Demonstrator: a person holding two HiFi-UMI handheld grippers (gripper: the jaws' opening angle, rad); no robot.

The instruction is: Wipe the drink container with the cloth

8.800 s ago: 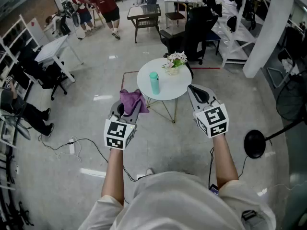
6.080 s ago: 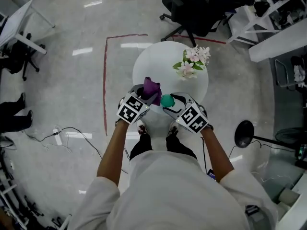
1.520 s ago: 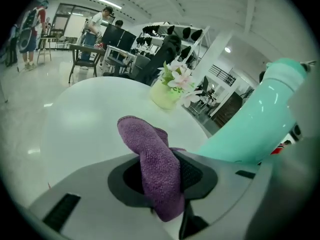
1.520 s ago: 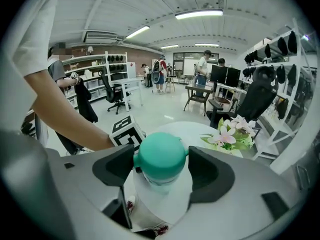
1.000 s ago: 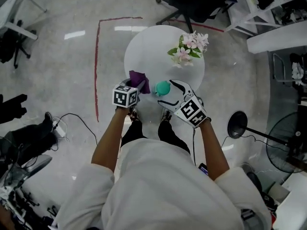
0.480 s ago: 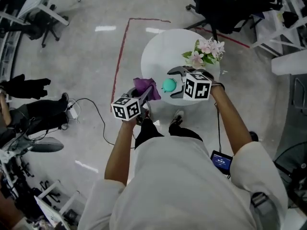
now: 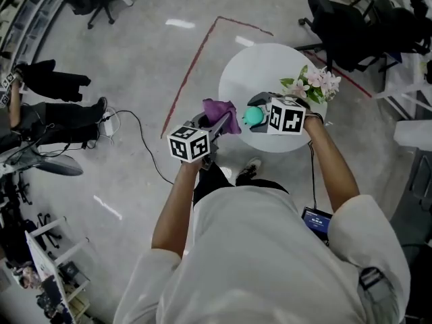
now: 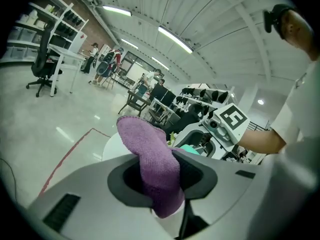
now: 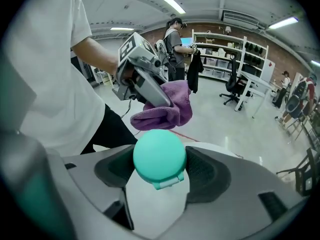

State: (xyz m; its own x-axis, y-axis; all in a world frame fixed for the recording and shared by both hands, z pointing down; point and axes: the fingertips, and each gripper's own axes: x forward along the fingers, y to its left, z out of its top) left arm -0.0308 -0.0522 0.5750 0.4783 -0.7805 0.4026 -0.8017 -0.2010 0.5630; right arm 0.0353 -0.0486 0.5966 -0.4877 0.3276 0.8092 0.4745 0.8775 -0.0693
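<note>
In the head view, a teal drink container stands over the near part of the round white table. My right gripper reaches in from the right with a jaw on each side of it. The jaws are closing, and in the right gripper view the pads meet the round teal cap on both sides. My left gripper is shut on a purple cloth, held up just left of the container and apart from it. The cloth hangs out between the left jaws.
A small pot of pink and white flowers sits at the table's far right. Red tape marks the floor to the left, and a black cable lies there. Office chairs stand beyond the table. People are farther off.
My head has shifted, so the table now sits farther right in view. The right gripper's jaws have drawn in onto the teal container. The left gripper with the cloth stays close beside it.
</note>
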